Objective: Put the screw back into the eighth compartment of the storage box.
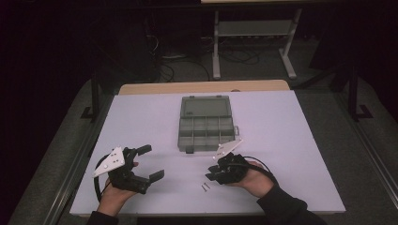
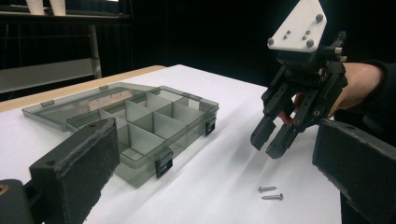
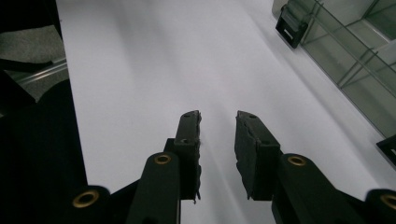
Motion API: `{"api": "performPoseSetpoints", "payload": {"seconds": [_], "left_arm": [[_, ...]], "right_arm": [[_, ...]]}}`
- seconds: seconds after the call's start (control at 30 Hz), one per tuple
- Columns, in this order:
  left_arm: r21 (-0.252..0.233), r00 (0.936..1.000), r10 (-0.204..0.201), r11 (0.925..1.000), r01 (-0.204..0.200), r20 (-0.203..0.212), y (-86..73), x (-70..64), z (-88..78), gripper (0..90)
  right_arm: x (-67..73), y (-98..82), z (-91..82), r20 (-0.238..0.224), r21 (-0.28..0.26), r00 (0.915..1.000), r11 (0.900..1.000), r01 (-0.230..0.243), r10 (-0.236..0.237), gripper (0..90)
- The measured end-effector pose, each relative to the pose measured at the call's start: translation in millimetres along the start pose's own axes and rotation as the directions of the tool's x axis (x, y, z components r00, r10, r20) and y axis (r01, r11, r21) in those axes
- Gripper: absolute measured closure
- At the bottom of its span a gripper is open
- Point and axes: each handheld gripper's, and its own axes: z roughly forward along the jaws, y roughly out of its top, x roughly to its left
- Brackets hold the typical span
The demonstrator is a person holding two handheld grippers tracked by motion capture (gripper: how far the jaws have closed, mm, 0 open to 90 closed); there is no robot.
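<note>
Risk, as I judge it: the two small screws (image 1: 205, 187) lie loose on the smooth white table (image 1: 281, 140), just left of and nearer than the right gripper (image 1: 212, 173), so thin round shanks could roll or skid if its narrowed, empty jaws come down off-centre. Left gripper (image 1: 151, 162) hangs wide open w/ nothing in it, near left. Organizer box (image 1: 205, 123), smoky translucent plastic w/ divider cells, lid flat open, sits mid-table beyond both.

White counter (image 1: 141, 122), wooden far edge. Beyond it: grey table frame (image 1: 253, 33) and cables (image 1: 173, 63) on floor.
</note>
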Motion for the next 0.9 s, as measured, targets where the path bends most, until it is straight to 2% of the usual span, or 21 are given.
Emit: {"api": "performPoseSetpoints", "payload": {"seconds": [0.43,0.47,0.73,0.9], "left_arm": [[-0.004,1.0,-0.005,1.0,0.005,-0.001,-0.1,-0.6,0.5,0.1],[-0.004,1.0,-0.005,1.0,0.005,-0.002,-0.1,-0.6,0.6,0.1],[-0.002,1.0,-0.003,1.0,0.003,-0.001,-0.2,-0.5,0.6,0.1],[-0.004,1.0,-0.005,1.0,0.005,-0.002,-0.2,-0.7,0.6,0.1]], "right_arm": [[3.5,-3.6,14.3,-0.021,0.052,0.9989,0.998,0.042,-0.041,75.5],[3.0,-4.1,15.7,-0.021,0.058,0.9981,0.997,0.058,-0.057,75.9],[6.8,-6.2,26.2,-0.032,0.09,0.9961,0.992,0.086,-0.083,78.1],[8.6,-6.8,30.2,-0.035,0.102,0.9957,0.991,0.088,-0.085,78.8]]}}
